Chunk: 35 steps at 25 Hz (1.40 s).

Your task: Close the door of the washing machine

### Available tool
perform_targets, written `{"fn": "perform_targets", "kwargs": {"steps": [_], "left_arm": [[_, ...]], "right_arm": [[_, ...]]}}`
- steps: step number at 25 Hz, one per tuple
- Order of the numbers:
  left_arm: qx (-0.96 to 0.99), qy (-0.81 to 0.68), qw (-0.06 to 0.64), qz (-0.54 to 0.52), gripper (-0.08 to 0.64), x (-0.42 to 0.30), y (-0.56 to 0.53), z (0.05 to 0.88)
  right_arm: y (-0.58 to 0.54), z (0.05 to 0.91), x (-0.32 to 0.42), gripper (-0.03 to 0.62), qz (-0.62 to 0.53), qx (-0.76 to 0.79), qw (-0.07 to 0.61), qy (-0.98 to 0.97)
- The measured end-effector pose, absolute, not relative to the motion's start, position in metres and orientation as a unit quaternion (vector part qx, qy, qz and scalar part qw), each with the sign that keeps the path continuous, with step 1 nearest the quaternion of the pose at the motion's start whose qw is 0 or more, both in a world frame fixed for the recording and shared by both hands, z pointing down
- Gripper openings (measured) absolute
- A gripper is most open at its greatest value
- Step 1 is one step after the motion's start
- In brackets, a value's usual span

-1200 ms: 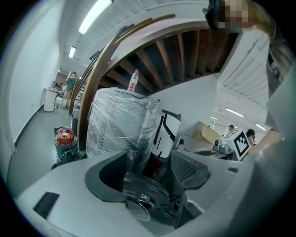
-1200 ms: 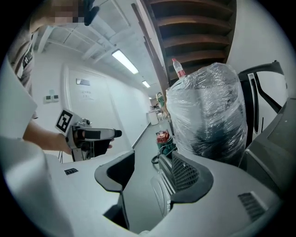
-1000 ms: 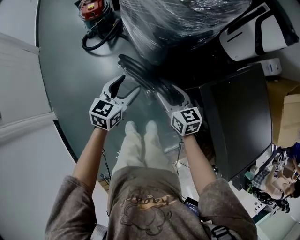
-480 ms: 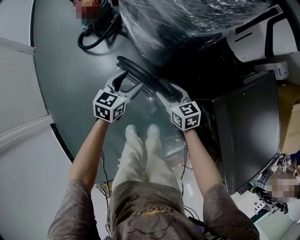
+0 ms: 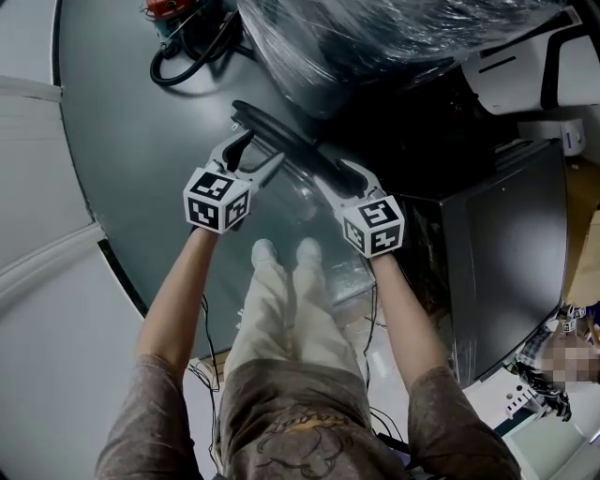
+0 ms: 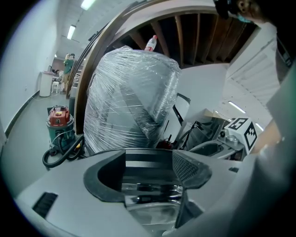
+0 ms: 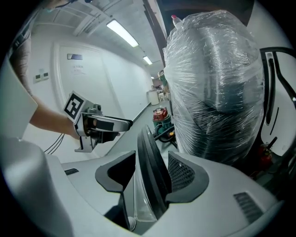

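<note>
The washing machine door [image 5: 281, 141], a round glass bowl in a dark rim, stands open and edge-on in front of the dark machine body [image 5: 502, 244]. My right gripper [image 5: 349, 176] sits over the rim. In the right gripper view the rim and glass [image 7: 150, 162] fill the gap between the jaws, so it is shut on the door. My left gripper [image 5: 251, 157] is open beside the door's outer face. In the left gripper view the clear glass [image 6: 152, 203] shows low between its jaws. The left gripper [image 7: 129, 123] also appears in the right gripper view.
A bulky plastic-wrapped object [image 5: 375, 37] stands just beyond the door. A red vacuum [image 5: 169, 9] with a black hose [image 5: 187, 61] is on the floor at far left. A white appliance [image 5: 553, 66] is at far right. The person's feet [image 5: 281, 251] are below the grippers.
Both grippers stay at the door rim and have hardly shifted. The head view has drifted slightly.
</note>
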<state>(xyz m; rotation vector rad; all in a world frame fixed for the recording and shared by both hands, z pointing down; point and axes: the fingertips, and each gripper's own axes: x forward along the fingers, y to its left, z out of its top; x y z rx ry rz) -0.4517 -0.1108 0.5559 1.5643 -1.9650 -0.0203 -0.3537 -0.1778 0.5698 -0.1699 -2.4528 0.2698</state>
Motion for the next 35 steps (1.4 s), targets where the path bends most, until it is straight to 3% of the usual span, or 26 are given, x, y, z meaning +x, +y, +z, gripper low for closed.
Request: {"fn": "perform_targets", "kwargs": {"steps": [3,21,35], "left_arm": [[0.593,-0.743,0.310,-0.001,0.295,-0.453,-0.110,0.560],[0.620,-0.724,0.289,0.092,0.295,-0.450,-0.099,0.572],[0.621,-0.714,0.315,0.071,0.282,-0.427,-0.061,0.577]], "right_arm": [[-0.177,0.569,-0.353,0.190,0.111,-0.063,0.327,-0.936],[-0.153,0.573,-0.344,0.175,0.077,-0.077,0.346,-0.932],[-0.133,0.575,-0.332,0.175,0.057,-0.095,0.344,-0.932]]}}
